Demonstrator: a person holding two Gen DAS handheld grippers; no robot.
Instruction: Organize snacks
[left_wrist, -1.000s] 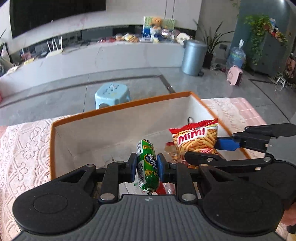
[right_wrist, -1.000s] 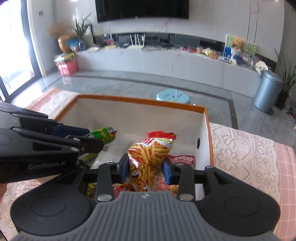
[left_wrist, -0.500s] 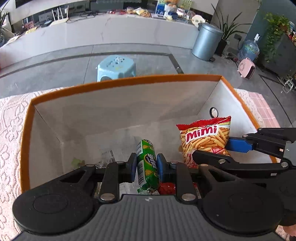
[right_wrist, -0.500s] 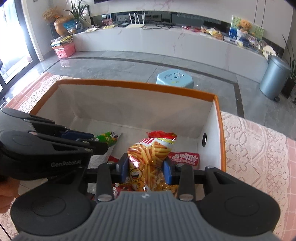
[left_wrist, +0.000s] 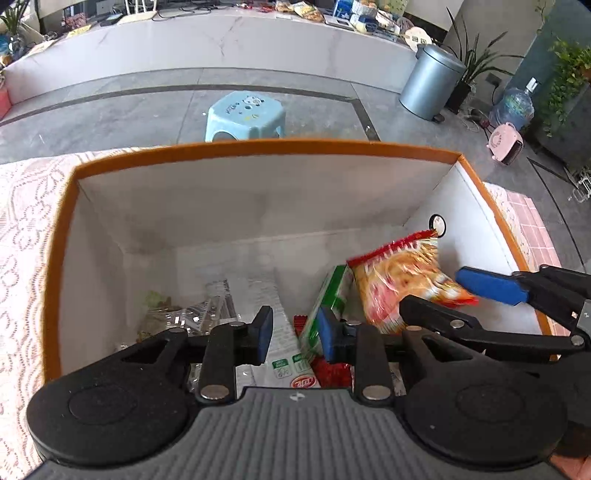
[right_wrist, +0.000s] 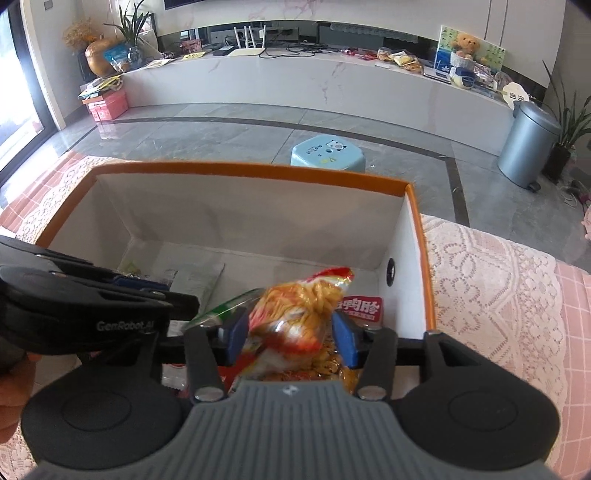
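Observation:
Both grippers point down into a white box with an orange rim (left_wrist: 258, 147) (right_wrist: 240, 170). My left gripper (left_wrist: 295, 336) (right_wrist: 181, 295) has its jaws opening. The green snack packet (left_wrist: 325, 299) (right_wrist: 225, 306) has tipped to the right, leans by the right pad and is no longer pinched. My right gripper (right_wrist: 290, 338) (left_wrist: 432, 291) also has its jaws opening. The red and yellow Mimi fries bag (right_wrist: 295, 314) (left_wrist: 402, 277) is still between its pads, blurred with motion and loose.
Inside the box lie a white packet (left_wrist: 284, 354), clear wrappers (left_wrist: 192, 314) and a red packet (right_wrist: 360, 308). The box stands on a lace tablecloth (left_wrist: 22, 206) (right_wrist: 491, 288). On the floor beyond are a blue stool (left_wrist: 245, 116) (right_wrist: 328, 151) and a metal bin (left_wrist: 428, 86).
Both grippers sank a little toward the box, then both pairs of jaws spread. The green packet tipped out of the left grip, and the fries bag came loose and dropped, blurred.

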